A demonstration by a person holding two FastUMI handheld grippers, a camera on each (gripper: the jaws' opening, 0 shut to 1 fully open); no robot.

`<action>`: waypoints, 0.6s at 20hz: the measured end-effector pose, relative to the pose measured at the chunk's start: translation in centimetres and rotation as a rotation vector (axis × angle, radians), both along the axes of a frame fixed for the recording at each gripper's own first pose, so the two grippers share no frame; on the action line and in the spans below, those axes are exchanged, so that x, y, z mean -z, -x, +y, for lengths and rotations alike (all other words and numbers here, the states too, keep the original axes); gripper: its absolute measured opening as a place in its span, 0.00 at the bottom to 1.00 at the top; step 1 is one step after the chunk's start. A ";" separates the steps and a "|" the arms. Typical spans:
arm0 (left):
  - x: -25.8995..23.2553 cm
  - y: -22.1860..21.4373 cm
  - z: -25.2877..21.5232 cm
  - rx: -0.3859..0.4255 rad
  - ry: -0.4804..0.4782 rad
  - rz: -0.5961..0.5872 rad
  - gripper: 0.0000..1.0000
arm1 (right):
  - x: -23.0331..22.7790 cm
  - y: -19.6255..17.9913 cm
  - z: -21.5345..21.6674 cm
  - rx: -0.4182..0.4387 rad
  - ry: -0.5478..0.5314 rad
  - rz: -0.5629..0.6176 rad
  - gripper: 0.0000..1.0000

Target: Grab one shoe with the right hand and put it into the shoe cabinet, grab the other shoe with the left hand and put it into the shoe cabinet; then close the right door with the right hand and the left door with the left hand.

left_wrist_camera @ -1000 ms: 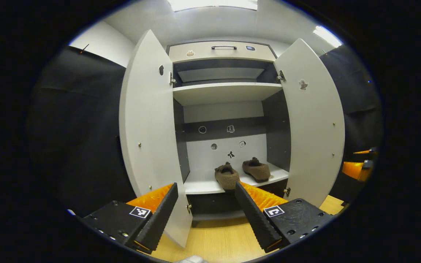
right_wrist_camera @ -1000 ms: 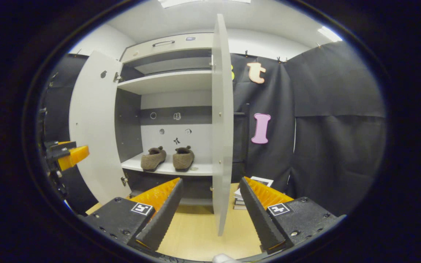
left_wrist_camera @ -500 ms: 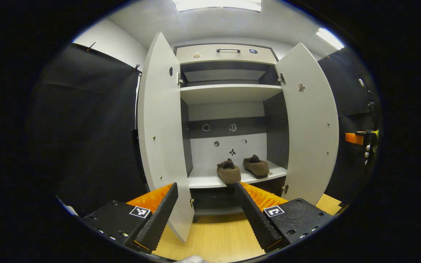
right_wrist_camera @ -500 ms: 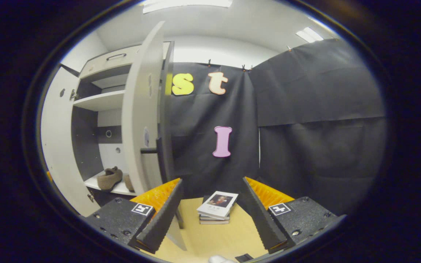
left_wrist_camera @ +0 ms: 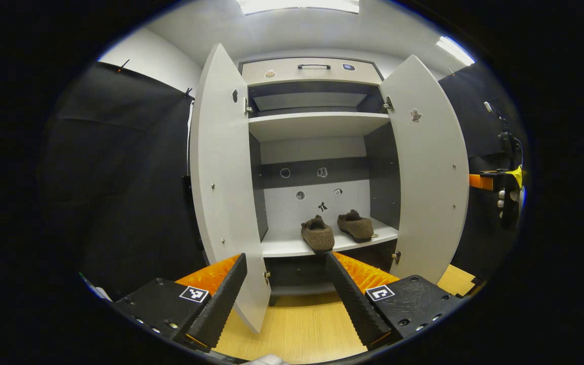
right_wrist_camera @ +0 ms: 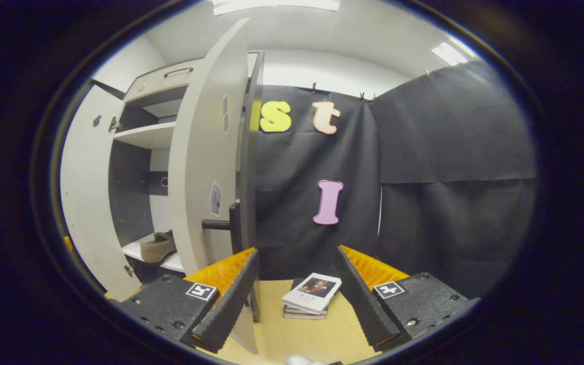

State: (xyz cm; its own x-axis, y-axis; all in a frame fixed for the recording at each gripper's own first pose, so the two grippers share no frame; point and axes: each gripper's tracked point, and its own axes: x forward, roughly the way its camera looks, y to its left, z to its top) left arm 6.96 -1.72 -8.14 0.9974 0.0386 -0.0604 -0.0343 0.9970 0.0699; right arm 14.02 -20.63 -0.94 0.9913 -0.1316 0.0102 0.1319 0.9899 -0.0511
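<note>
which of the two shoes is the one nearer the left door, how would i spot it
Find the white shoe cabinet with both doors open and look at its lowest shelf. Two brown shoes sit there; it is the left shoe, pointing straight out and overhanging the shelf edge, unlike the angled right shoe.

Brown fuzzy shoes [left_wrist_camera: 335, 232], light grey cabinet doors [left_wrist_camera: 223, 182], dark grey interior, light wood-grain floor [left_wrist_camera: 302, 329].

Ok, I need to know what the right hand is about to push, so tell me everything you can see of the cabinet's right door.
The right door is a tall, flat, pale grey panel, smooth like laminated board, standing wide open on hinges at the cabinet's right side. A small sticker sits near the top of its inner face. In the right gripper view its outer face carries a dark bar handle and another sticker. Nothing touches it; the right gripper is open, beside its edge.
</note>
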 end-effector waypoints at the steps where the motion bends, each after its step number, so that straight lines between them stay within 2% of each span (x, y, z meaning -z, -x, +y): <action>1: -0.1 0.1 -0.1 0.003 0.005 -0.002 0.97 | 0.1 -0.1 0.4 -0.009 -0.012 0.011 0.94; 2: -0.1 0.2 -0.2 0.007 0.011 -0.004 0.97 | 0.1 0.0 0.8 -0.016 -0.035 0.018 0.93; 3: -0.1 0.4 -0.2 0.010 0.015 -0.004 0.97 | 0.1 -0.1 1.1 -0.015 -0.047 0.021 0.96; 6: -0.3 0.7 0.0 0.011 0.014 -0.008 0.96 | 0.3 0.4 2.6 -0.012 -0.027 0.016 0.95; 9: -0.7 1.0 0.5 0.007 0.016 -0.012 0.97 | 0.6 0.6 7.3 -0.116 -0.032 0.030 0.95; 10: -0.7 1.2 0.9 0.004 0.017 -0.012 1.00 | 0.8 0.5 9.1 -0.154 -0.026 0.037 0.95; 12: -0.5 1.4 1.6 -0.004 0.023 -0.004 0.96 | 1.4 0.7 12.5 -0.232 -0.013 0.045 0.95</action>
State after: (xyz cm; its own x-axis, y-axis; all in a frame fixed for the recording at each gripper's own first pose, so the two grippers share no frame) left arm 5.52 -0.16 -7.64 0.9975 0.0410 -0.0577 -0.0383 0.9982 0.0468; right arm 13.33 -8.11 -2.33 0.9943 0.1003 -0.0351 -0.1016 0.9941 -0.0387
